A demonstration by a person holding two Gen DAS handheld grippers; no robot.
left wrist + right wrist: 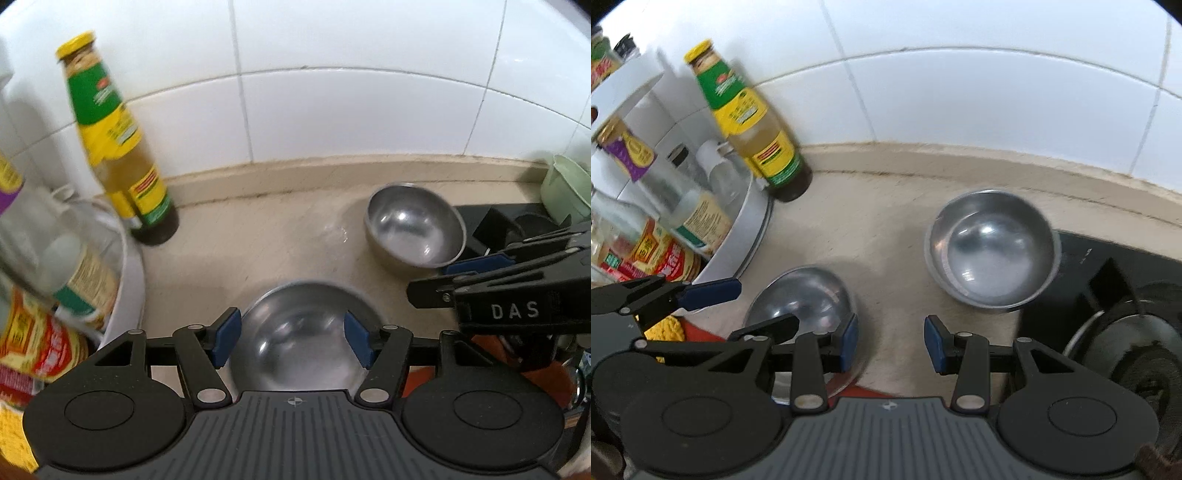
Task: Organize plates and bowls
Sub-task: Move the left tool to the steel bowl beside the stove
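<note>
Two steel bowls stand on the beige counter. The near bowl point(303, 347) point(801, 295) lies under my left gripper point(291, 339) point(764, 304), which is open. Its left pad hangs just outside the bowl's left rim and its right pad over the inside; neither presses on the steel. The far bowl point(415, 225) point(991, 247) sits upright beside the stove, untouched. My right gripper point(892, 343) point(436, 280) is open over bare counter between the bowls, with its left pad close to the near bowl's right rim.
A yellow-capped oil bottle point(122, 147) point(753, 122) stands by the tiled wall. A white round rack point(129, 273) point(746, 229) full of condiment bottles fills the left. A black gas stove point(1108, 295) lies to the right, and a pale green cup point(565, 188) at the far right.
</note>
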